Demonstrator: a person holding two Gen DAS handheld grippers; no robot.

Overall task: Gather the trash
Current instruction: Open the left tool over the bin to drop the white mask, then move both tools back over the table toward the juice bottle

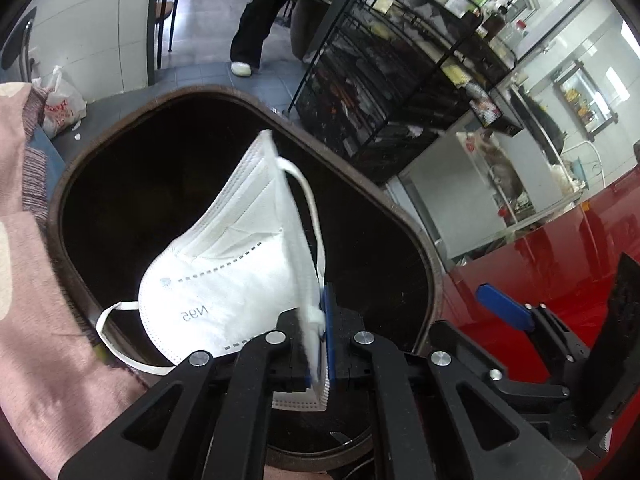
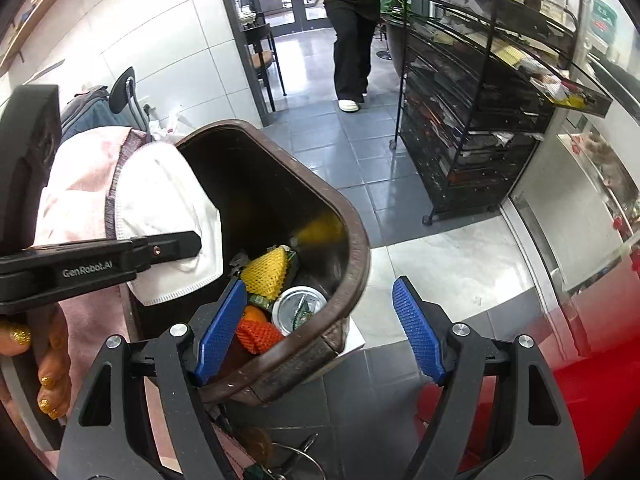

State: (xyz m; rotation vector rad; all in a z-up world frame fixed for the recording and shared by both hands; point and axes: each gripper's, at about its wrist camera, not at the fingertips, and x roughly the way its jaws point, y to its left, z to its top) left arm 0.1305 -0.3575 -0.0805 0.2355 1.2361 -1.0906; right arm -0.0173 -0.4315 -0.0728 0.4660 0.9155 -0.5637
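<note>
A white N95 face mask (image 1: 236,264) hangs over the dark opening of a brown trash bin (image 1: 68,168), and my left gripper (image 1: 320,344) is shut on the mask's folded edge. In the right wrist view the same mask (image 2: 168,216) shows above the bin's left side, pinched by the left gripper's black body (image 2: 100,264). My right gripper (image 2: 320,328) stands open over the bin's near rim (image 2: 356,240), with nothing between its blue pads (image 2: 420,332). Inside the bin lie a yellow foam net (image 2: 266,276), an orange foam net (image 2: 258,334) and a round can top (image 2: 300,306).
A black wire rack (image 2: 472,120) full of items stands to the right on the grey tiled floor. A person in dark trousers (image 2: 352,48) stands beyond the bin. Pink fabric (image 1: 36,280) lies left of the bin. A glossy red surface (image 1: 560,264) fills the lower right.
</note>
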